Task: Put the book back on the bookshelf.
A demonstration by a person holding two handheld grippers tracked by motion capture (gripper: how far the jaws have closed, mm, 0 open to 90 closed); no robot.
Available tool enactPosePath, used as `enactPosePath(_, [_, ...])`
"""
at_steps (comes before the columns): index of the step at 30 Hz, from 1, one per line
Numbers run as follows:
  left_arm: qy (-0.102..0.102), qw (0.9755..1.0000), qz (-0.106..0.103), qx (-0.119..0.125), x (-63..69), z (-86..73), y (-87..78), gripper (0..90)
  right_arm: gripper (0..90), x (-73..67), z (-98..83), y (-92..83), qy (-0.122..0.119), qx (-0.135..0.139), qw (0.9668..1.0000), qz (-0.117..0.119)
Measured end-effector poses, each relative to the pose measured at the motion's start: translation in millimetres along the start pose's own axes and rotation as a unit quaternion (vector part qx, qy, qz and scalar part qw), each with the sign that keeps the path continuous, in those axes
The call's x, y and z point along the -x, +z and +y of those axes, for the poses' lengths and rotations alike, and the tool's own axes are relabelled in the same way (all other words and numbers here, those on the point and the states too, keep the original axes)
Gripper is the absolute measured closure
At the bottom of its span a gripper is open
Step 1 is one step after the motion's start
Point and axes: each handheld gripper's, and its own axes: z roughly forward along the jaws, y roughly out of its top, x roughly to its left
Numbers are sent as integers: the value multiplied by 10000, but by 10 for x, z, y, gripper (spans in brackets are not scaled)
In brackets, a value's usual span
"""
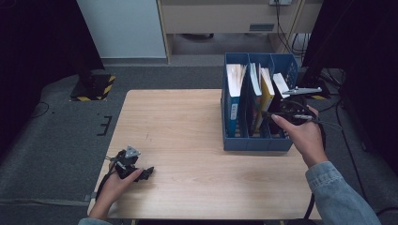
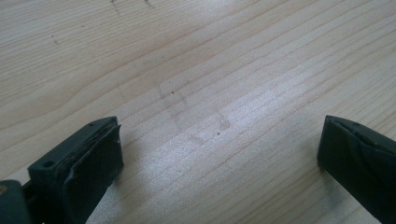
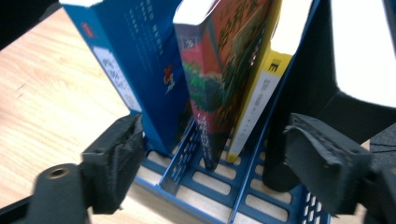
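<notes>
A light wooden table (image 1: 187,136) is set on grey carpet (image 1: 56,136). Beyond it, a pale wall panel (image 1: 122,28) and a beige cabinet (image 1: 225,16) are seen, with black curtains (image 1: 33,42) hung at both sides. A yellow-and-black striped base (image 1: 94,88) is placed on the floor.

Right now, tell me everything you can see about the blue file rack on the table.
The file rack is blue and looks like plastic, with three upright compartments and a slotted floor and walls. It stands on the right half of the wooden table, its open front toward the person. Books stand in it: a blue book in the left compartment, a red and green one and a yellow one in the middle. The right gripper faces its front, jaws apart, gripping nothing.
</notes>
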Motion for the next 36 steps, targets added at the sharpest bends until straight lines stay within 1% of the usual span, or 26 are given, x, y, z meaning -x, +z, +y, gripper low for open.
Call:
enactPosePath(4, [2,10000,-2,0,0,0,0,0,141,-34,-35,-14,-41,-33,10000,8])
enactPosePath(9, [4,10000,-4,4,-1,-1,0,0,118,-57,-97,-35,-37,-41,10000,37])
enactPosePath(11, [5,10000,-4,1,-1,-1,0,0,112,-60,-124,-37,-16,-58,10000,74])
enactPosePath(17, [7,10000,-4,4,-1,-1,0,0,109,-63,-198,-47,-20,-76,10000,32])
enactPosePath(23, [9,10000,-6,4,-1,-1,0,0,93,-73,-275,-60,22,-107,9999,80])
enactPosePath(25, [9,10000,-7,5,-1,-1,0,0,91,-76,-303,-60,-28,-66,9999,97])
enactPosePath(28, [10,10000,-6,5,-1,-1,0,0,83,-85,-342,-67,11,8,10000,98])
enactPosePath(30, [10,10000,-5,3,-1,-1,0,0,80,-90,-368,-66,-15,15,9999,102])
enactPosePath(36, [11,10000,-7,6,1,-1,0,0,73,-122,-448,-52,-15,79,9998,208])
